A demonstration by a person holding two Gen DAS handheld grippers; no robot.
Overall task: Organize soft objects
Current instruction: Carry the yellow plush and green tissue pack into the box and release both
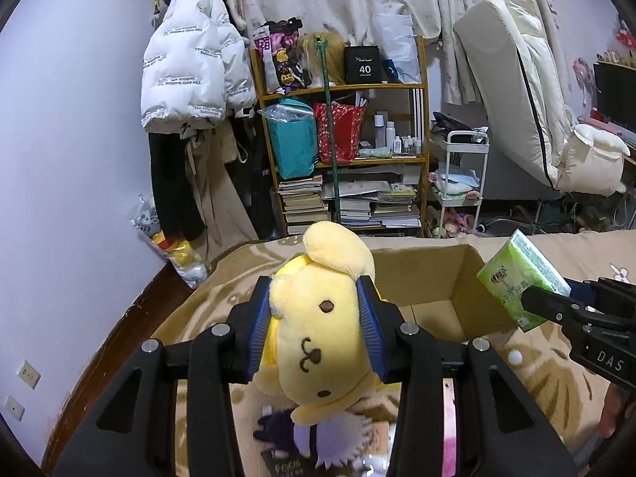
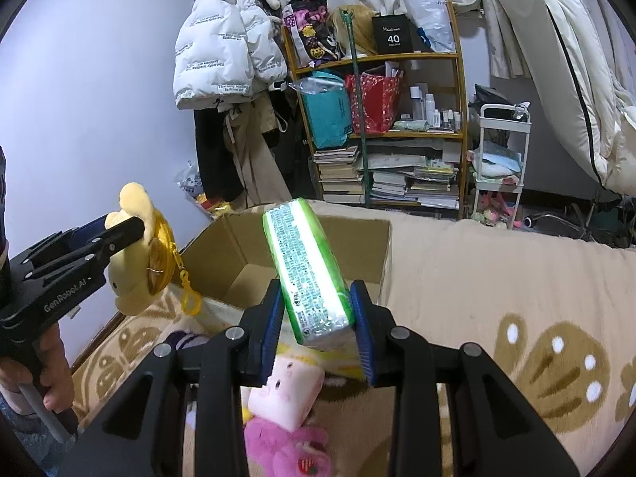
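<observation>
My left gripper (image 1: pixel 318 310) is shut on a yellow plush dog (image 1: pixel 318 330), its blue pads pressing both sides of the head; the same plush dog (image 2: pixel 135 254) hangs left in the right wrist view, with a yellow clip. My right gripper (image 2: pixel 318 310) is shut on a green tissue pack (image 2: pixel 306 266), held tilted above the near rim of an open cardboard box (image 2: pixel 369 246). In the left wrist view the tissue pack (image 1: pixel 520 278) shows at right, beside the box (image 1: pixel 465 278). The box's inside looks bare where visible.
A pink plush (image 2: pixel 286 429) and a purple plush (image 1: pixel 286 433) lie on the beige patterned blanket (image 2: pixel 497 298) below the grippers. Beyond the bed stand a cluttered wooden shelf (image 1: pixel 342 139), hanging coats (image 1: pixel 190 79) and a white cart (image 1: pixel 461 175). A hand (image 2: pixel 55 377) holds the left gripper.
</observation>
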